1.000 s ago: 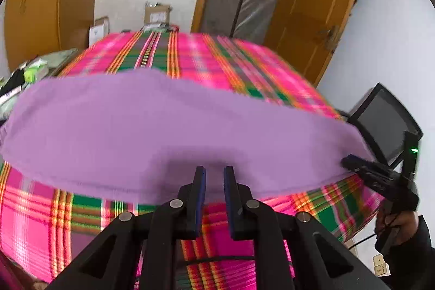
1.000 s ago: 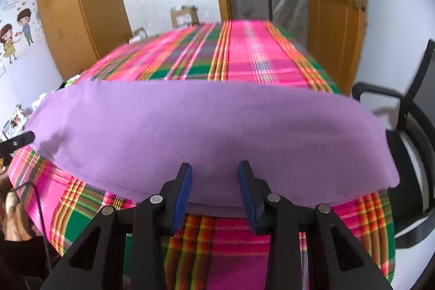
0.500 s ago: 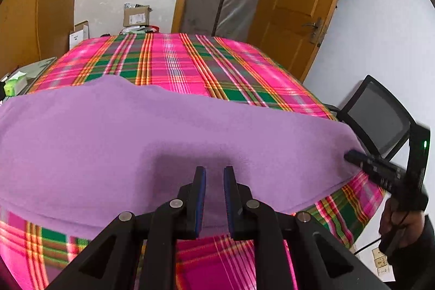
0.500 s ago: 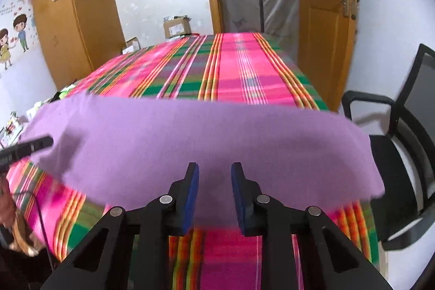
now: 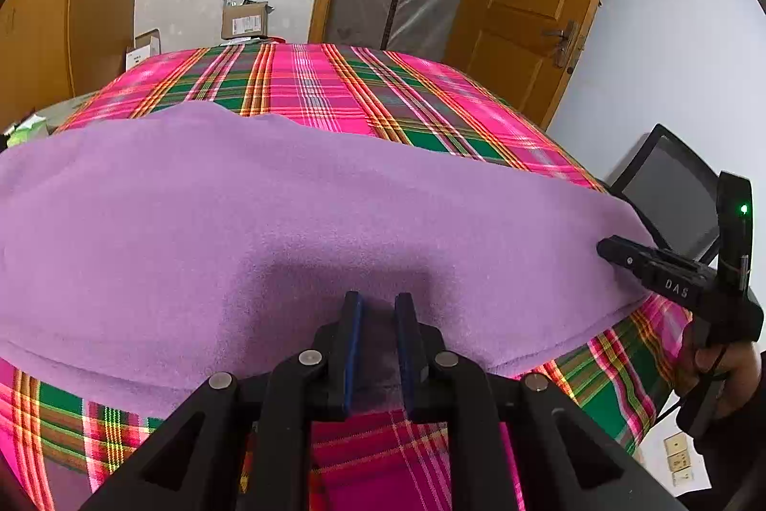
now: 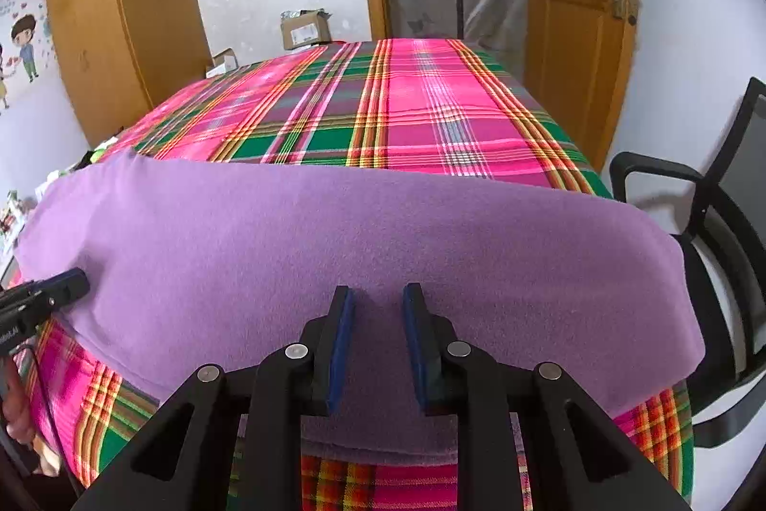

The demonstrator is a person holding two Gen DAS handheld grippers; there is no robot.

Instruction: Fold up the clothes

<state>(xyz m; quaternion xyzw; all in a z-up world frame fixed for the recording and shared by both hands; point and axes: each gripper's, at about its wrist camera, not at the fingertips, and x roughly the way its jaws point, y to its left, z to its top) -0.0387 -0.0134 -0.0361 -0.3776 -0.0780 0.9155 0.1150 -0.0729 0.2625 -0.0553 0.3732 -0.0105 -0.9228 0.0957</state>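
White "DAS" on right gripper (image 5: 622, 255)

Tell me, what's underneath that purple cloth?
The purple cloth lies on a pink-and-green plaid cover, which shows beyond it. Whatever lies beneath its middle is hidden.

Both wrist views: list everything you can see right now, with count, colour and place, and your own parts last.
cloth: one, purple, spread across the near end of the table
tablecloth: one, pink and green plaid, covering the table
chair: one, black, right of the table
boxes: cardboard, at least three, past the table's far end
door: one, orange wood, far right
cabinet: one, orange wood, far left
left tongs: black with blue pads, at the cloth's near edge, cloth between the pads
right tongs: same colours, closing, over the cloth's near edge
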